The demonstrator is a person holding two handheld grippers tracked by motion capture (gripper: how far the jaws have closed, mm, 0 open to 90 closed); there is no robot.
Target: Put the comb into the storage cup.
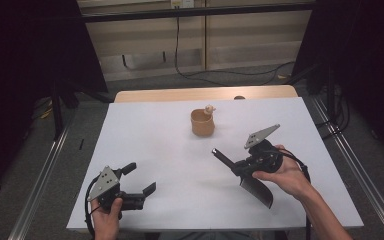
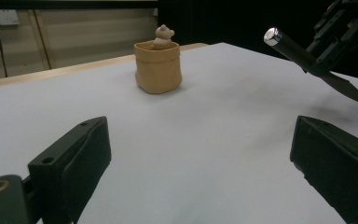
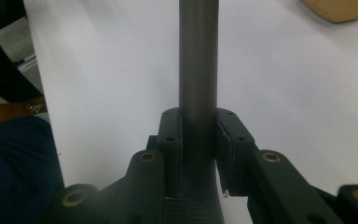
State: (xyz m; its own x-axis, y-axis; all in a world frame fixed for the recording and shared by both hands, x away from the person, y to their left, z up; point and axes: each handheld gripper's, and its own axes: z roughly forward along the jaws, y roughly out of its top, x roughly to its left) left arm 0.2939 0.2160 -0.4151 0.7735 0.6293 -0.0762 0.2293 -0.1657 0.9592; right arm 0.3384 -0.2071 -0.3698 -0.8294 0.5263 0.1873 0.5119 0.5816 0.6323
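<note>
A dark knife is in my right gripper [image 1: 241, 167], which is shut on its round handle [image 1: 225, 159]. The handle's silver end points up and left, and the broad blade [image 1: 256, 190] hangs toward the table's near edge. In the right gripper view the handle [image 3: 198, 56] runs straight up between both jaws. My left gripper [image 1: 140, 178] rests open near the front left corner with nothing between its jaws. From the left gripper view [image 2: 200, 135] I see the knife handle [image 2: 291, 49] raised at the upper right.
A small tan pouch [image 1: 202, 123] with a little bear figure [image 1: 209, 109] in it stands upright at the table's middle back, also in the left gripper view [image 2: 158, 67]. The white sheet [image 1: 145, 130] covers a wooden table. Cables lie on the floor behind.
</note>
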